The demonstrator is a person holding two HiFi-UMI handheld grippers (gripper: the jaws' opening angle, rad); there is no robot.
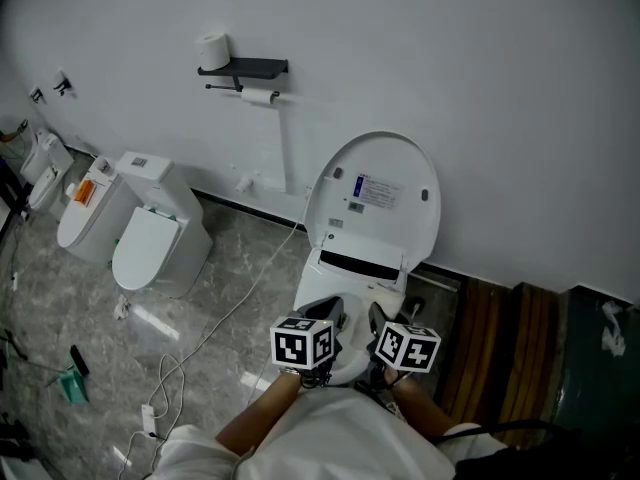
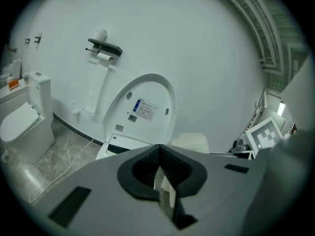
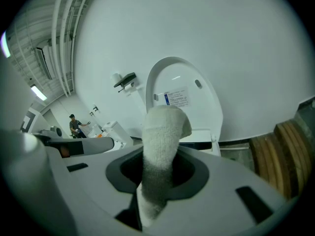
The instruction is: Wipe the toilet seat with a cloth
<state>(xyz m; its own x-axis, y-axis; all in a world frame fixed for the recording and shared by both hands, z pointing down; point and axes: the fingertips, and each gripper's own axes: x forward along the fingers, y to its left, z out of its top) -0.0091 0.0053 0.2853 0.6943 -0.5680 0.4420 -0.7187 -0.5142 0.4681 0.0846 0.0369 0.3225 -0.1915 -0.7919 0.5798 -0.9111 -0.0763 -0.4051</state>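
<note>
The toilet stands near the middle of the head view with its lid [image 1: 375,193] raised against the white wall. What shows of the toilet seat [image 1: 388,293] lies just below the lid, toward 6 o'clock.

Both grippers hover side by side over the front of the bowl at 6 o'clock, close together. The left gripper [image 2: 165,188] has its jaws pressed together, and nothing shows between them. The right gripper [image 3: 150,193] is clamped on a white cloth [image 3: 165,132], which stands up out of the jaws as a thick, fuzzy fold. In the right gripper view its top overlaps the lower edge of the lid. Whether the cloth touches the seat cannot be told.

A second toilet [image 1: 150,238] sits on the marbled floor at 9 o'clock, well apart from the first. A dark shelf [image 1: 245,68] with a paper roll on top hangs on the wall at 11 o'clock. A white cable [image 1: 210,328] trails across the floor toward 7 o'clock.
</note>
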